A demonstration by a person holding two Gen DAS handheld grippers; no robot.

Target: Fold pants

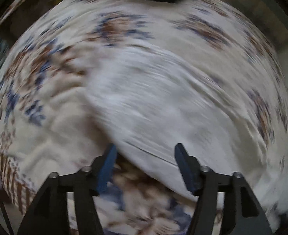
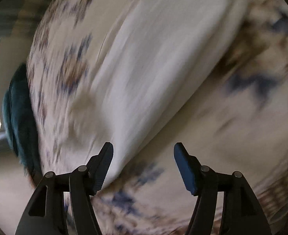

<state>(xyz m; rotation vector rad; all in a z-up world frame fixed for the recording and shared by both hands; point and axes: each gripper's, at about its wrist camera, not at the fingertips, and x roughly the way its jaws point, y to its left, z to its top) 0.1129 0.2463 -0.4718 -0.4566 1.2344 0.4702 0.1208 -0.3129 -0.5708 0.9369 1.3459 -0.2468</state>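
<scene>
- A patterned cloth point(image 1: 51, 90), cream with blue and brown motifs, covers almost the whole surface in both views. In the left wrist view it shows brown stripes at its near left edge. Both pictures are strongly blurred, so fine detail cannot be read.
- The pants point(image 1: 153, 101), white or very pale, lie flat on top of this cloth. In the left wrist view they fill the middle and run to the right, with a straight edge or seam near the fingertips. In the right wrist view the pants point(image 2: 155, 58) form a long band from far right to near left, and its narrow end lies just beside the left finger.
- A dark teal item point(image 2: 19, 117) sits at the left edge of the cloth in the right wrist view. What it is I cannot tell.
- The left gripper point(image 1: 145, 152) hangs above the pants edge. Its jaws stand clearly apart and grip nothing.
- The right gripper point(image 2: 144, 150) has its jaws apart as well, and no fabric is pinched between them.
</scene>
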